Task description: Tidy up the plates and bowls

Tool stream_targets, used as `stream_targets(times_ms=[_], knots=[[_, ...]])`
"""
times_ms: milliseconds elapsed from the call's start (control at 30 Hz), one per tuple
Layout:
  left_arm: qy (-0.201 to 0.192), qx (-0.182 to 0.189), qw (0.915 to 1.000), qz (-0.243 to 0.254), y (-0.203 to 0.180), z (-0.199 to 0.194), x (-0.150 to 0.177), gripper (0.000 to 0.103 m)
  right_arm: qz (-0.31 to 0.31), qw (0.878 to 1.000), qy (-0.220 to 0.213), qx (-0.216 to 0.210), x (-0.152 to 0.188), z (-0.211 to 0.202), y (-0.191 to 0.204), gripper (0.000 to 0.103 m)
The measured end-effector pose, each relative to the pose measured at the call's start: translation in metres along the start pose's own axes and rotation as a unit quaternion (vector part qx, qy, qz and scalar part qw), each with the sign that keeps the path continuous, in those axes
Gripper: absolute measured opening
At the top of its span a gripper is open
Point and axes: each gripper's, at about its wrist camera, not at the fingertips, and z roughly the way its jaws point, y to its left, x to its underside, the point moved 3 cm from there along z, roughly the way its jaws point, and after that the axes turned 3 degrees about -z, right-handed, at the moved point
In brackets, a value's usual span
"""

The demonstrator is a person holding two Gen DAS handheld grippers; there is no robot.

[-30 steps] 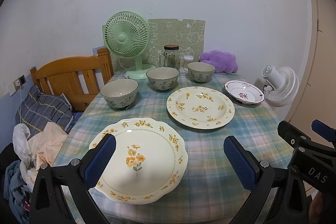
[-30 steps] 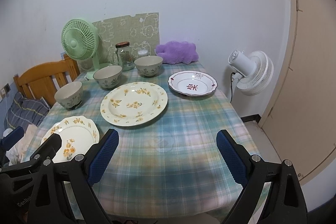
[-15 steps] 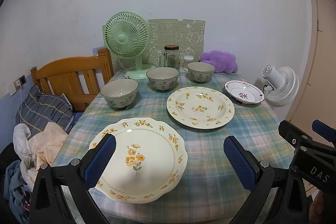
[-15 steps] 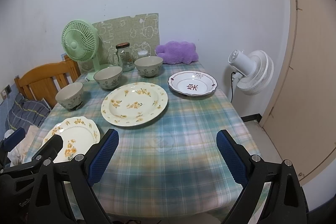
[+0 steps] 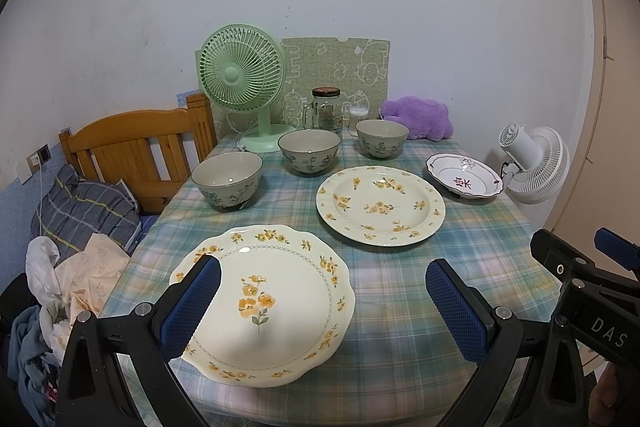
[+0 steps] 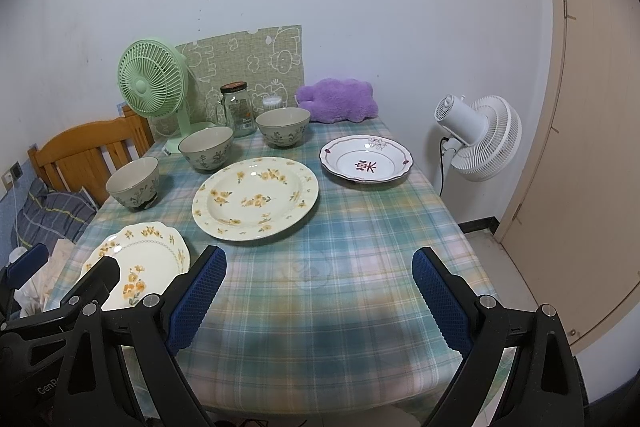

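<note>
Both of your grippers have their jaws spread wide with nothing between the blue pads: the left gripper hangs over the near edge of the table, its left pad above the scalloped plate, and the right gripper hangs over bare cloth to the right of that plate.

Under everything you have the table in its green plaid cloth. On it, the biggest piece is the round yellow-flowered plate near the middle. Next comes the scalloped plate with the orange flower sprig, lying at the near left corner, apart from the round one. The purple-trimmed dish sits by the right edge, well apart from both.

Your three bowls run in a diagonal line along the left side toward the back: the near bowl, the middle bowl and the far bowl, each upright and separate from the others.

Behind them, against the wall, stand a green fan, a glass jar and a purple cushion. A white fan stands off the table's right side.
</note>
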Motion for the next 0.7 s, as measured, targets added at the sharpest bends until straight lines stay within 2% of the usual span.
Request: stream_targets(times_ms=[400,700], knots=[[0.002,-0.004,1.0,0.006,0.0,0.001,-0.002,0.102,0.006,1.0,0.006,-0.008,0.0,0.003,-0.003,0.096],[0.008,-0.005,1.0,0.003,0.01,0.01,-0.003,0.101,0.001,1.0,0.011,-0.002,-0.003,0.01,0.009,0.096]])
